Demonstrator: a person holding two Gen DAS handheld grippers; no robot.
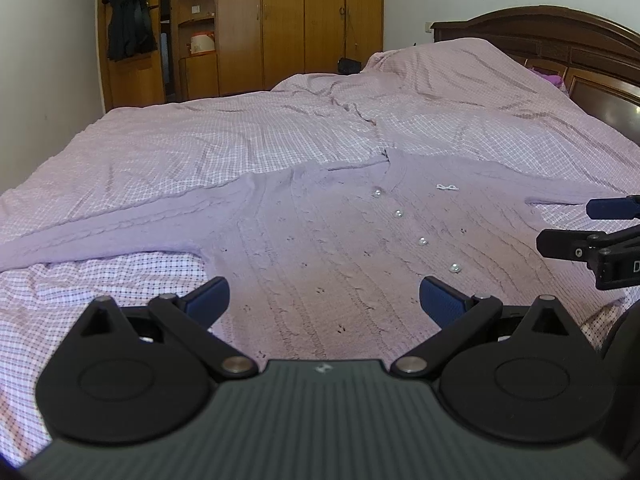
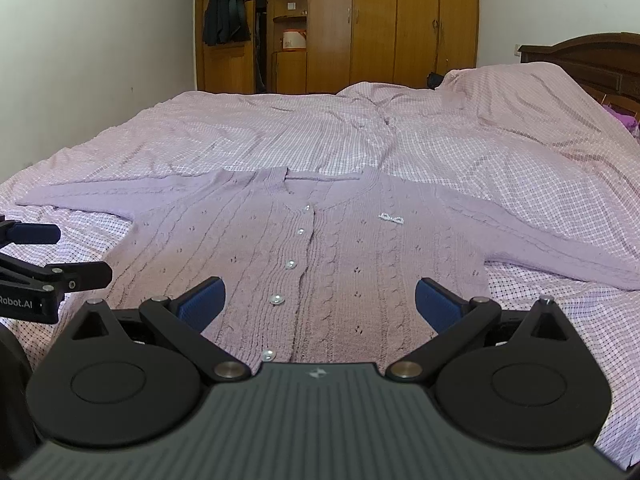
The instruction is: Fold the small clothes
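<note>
You are hovering both grippers over a lilac cable-knit cardigan (image 2: 320, 264) that is lying face up and buttoned on the checked bedspread (image 2: 280, 136) of a bed, sleeves spread out to either side and hem nearest you. Your left gripper (image 1: 324, 300) is standing with its blue pads wide apart and holding nothing, low above the left half of the garment; your right gripper (image 2: 320, 300) is doing the same, jaws spread and empty, above the button placket near the hem. The knit is looking soft, light and stretchy, so it is likely to sag and drag when lifted by one point, and the open eyelet pattern may be catching on a fingertip. The pearl-like buttons (image 2: 291, 264) and the small bow trim (image 2: 392, 218) are looking hard and slick, poor places to pinch. A better hold is probably the ribbed hem edge or the shoulder seam where the left sleeve (image 1: 120, 228) is joining the body, pinching through both layers. The right sleeve (image 2: 560, 248) is lying flat and well apart from either gripper, and the loose bedspread beneath may be bunching up if you are nipping too deep.
</note>
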